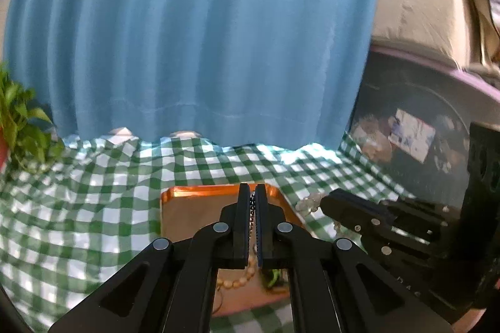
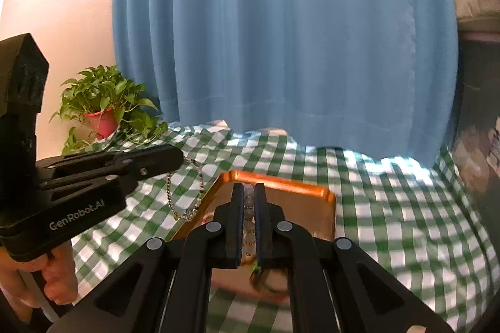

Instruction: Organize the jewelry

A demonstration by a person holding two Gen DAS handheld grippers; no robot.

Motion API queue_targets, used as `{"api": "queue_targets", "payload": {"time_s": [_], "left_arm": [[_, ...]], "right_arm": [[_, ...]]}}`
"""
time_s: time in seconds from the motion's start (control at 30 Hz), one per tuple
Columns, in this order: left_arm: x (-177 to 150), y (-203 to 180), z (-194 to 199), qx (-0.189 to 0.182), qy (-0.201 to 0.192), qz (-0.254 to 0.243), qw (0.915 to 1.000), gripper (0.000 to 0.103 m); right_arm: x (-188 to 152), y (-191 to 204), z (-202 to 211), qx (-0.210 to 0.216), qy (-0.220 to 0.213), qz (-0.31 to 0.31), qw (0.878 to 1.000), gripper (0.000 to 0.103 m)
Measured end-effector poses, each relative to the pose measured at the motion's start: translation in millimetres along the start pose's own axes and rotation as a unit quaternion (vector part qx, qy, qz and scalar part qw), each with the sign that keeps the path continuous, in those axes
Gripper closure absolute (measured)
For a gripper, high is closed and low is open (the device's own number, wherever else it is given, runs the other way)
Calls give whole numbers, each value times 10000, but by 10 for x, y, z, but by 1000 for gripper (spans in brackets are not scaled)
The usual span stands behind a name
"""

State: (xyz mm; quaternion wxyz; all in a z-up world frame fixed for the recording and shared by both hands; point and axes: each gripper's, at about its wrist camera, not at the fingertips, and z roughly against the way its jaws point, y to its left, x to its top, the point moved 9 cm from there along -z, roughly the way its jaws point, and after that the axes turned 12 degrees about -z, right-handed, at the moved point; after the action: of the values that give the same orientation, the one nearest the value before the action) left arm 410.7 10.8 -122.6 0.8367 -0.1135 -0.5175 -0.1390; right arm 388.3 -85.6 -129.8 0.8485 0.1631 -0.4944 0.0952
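Over the orange tray (image 2: 281, 181) on the checkered desk (image 2: 390, 208), left claw (image 1: 253, 189) pinches a metal chain (image 2: 184, 195), right claw (image 2: 249, 187) clamps a clear-bead bracelet (image 2: 249, 209).

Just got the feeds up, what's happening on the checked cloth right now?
A person is sorting jewelry with a handheld gripper in each hand. The left gripper is shut on a thin metal chain that hangs down beside the shiny orange tray. The right gripper is shut on a string of pale clear beads, held over the tray. A beige bead strand already lies in it.
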Motion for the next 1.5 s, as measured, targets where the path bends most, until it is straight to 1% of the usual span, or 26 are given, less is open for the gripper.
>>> {"api": "queue_targets", "payload": {"time_s": [0.07, 0.1, 0.17, 0.23, 0.3, 0.4, 0.47, 0.57, 0.63, 0.8, 0.87, 0.9, 0.93, 0.97, 1.0, 1.03, 1.07, 1.1, 1.13, 1.17, 1.27, 1.37, 1.5], "left_arm": [[-62, 76, -128, -25, 53, 151, 9999, 100], [-129, 135, -247, -29, 152, 223, 9996, 100], [-226, 193, -389, 1, 292, 284, 9992, 100], [-357, 254, -564, 8, 518, 353, 9980, 100], [-498, 300, -708, 100, 765, 336, 9965, 100], [-802, 382, -935, 281, 1232, 304, 9915, 100], [-1062, 461, -1095, 470, 1632, 288, 9851, 100], [-1305, 517, -1223, 532, 1999, 325, 9778, 100], [-1383, 531, -1247, 599, 2121, 250, 9751, 100], [-1427, 528, -1214, 760, 2210, -23, 9723, 99], [-1444, 545, -1204, 841, 2282, -143, 9699, 97], [-1446, 545, -1192, 845, 2300, -158, 9694, 94], [-1444, 544, -1181, 844, 2313, -151, 9691, 91], [-1439, 541, -1171, 846, 2321, -148, 9689, 79], [-1433, 523, -1141, 857, 2305, -167, 9691, 53], [-1418, 520, -1108, 980, 2287, -225, 9683, 41], [-1387, 470, -1072, 906, 2180, -246, 9714, 33], [-1368, 434, -1018, 967, 2125, -277, 9720, 24], [-1345, 392, -940, 1080, 2073, -321, 9718, 22], [-1324, 339, -861, 1106, 2023, -346, 9724, 21], [-1292, 163, -604, 879, 1917, -205, 9773, 20], [-1247, 53, -320, 888, 1854, -84, 9786, 20], [-1166, -105, 144, 895, 1779, 60, 9799, 20]], "right_arm": [[-14, -56, -140, 25, 37, -13, 10000, 98], [-45, -99, -218, 31, 73, -53, 10000, 98], [-135, -181, -392, 53, 246, -171, 9995, 98], [-221, -234, -551, 124, 441, -313, 9985, 98], [-328, -293, -702, 8, 589, -269, 9979, 98], [-495, -400, -920, -103, 855, -328, 9957, 98], [-619, -496, -1082, -213, 1093, -354, 9931, 98], [-769, -651, -1252, -346, 1388, -495, 9885, 98], [-819, -714, -1297, -388, 1470, -548, 9869, 98], [-876, -768, -1324, -429, 1562, -523, 9854, 98], [-915, -795, -1316, -409, 1620, -548, 9844, 96], [-945, -826, -1307, -446, 1673, -583, 9832, 89], [-969, -860, -1284, -498, 1688, -599, 9826, 75], [-981, -874, -1260, -532, 1668, -591, 9828, 68], [-984, -892, -1213, -598, 1618, -550, 9835, 62], [-986, -894, -1176, -635, 1609, -501, 9837, 62], [-977, -891, -1120, -661, 1573, -439, 9843, 62], [-961, -886, -1053, -704, 1502, -370, 9854, 62], [-953, -875, -987, -729, 1448, -313, 9863, 61], [-955, -863, -904, -755, 1419, -291, 9866, 60], [-994, -814, -670, -782, 1419, -487, 9856, 58], [-1016, -664, -395, -833, 1339, -445, 9865, 51], [-1079, -446, -3, -848, 1294, -511, 9866, 50]]}}
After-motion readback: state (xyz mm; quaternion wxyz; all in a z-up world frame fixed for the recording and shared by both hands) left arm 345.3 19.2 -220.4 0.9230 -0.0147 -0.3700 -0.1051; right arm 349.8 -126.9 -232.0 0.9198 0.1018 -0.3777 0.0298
